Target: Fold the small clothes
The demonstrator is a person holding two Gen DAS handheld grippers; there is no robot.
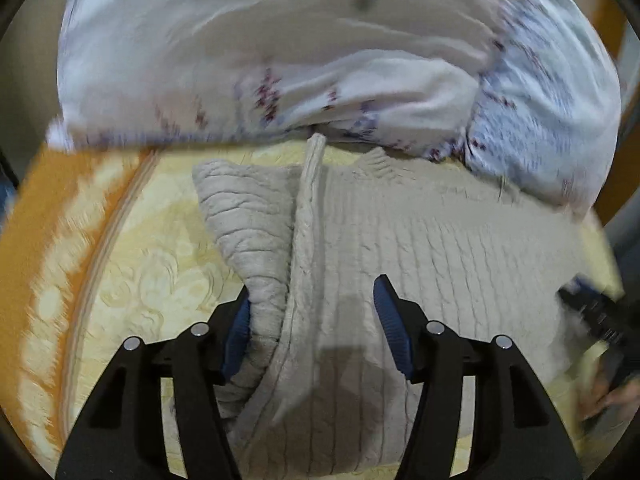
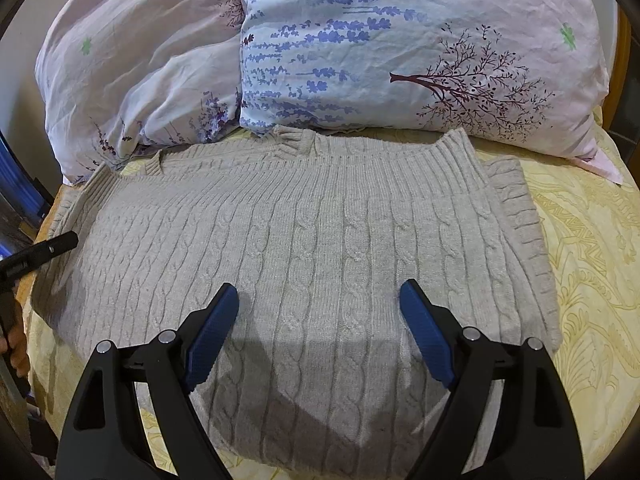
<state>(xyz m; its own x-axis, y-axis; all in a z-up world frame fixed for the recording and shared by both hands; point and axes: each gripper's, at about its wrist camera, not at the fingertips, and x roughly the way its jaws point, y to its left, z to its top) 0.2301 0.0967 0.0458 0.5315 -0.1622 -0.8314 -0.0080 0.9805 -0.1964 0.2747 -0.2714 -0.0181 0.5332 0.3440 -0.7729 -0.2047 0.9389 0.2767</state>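
I have a grey cable-knit sweater (image 2: 304, 240) spread on the bed, on a yellow patterned bedspread (image 2: 592, 240). In the right wrist view it lies mostly flat, ribbed hem at the far edge just short of the pillows, with a folded-in sleeve or panel showing along its right side. My right gripper (image 2: 320, 320) hangs over the near middle of the knit, jaws spread wide and released, nothing between them. Its shadow falls on the fabric below.

In the left wrist view, which is blurred, my left gripper (image 1: 312, 328) sits at the sweater's left side. A raised ridge of fabric (image 1: 308, 216) runs from the far edge toward me and passes between the jaws. They are parted, and the bunched knit presses against the left pad (image 1: 236, 336) while the right pad stands clear of it. I cannot tell whether the cloth is actually gripped.

Two floral pillows lean at the far end: a pale pink one (image 2: 132, 60) on the left, and a blue-and-pink one with a dark tree print (image 2: 420, 48) on the right, touching each other.
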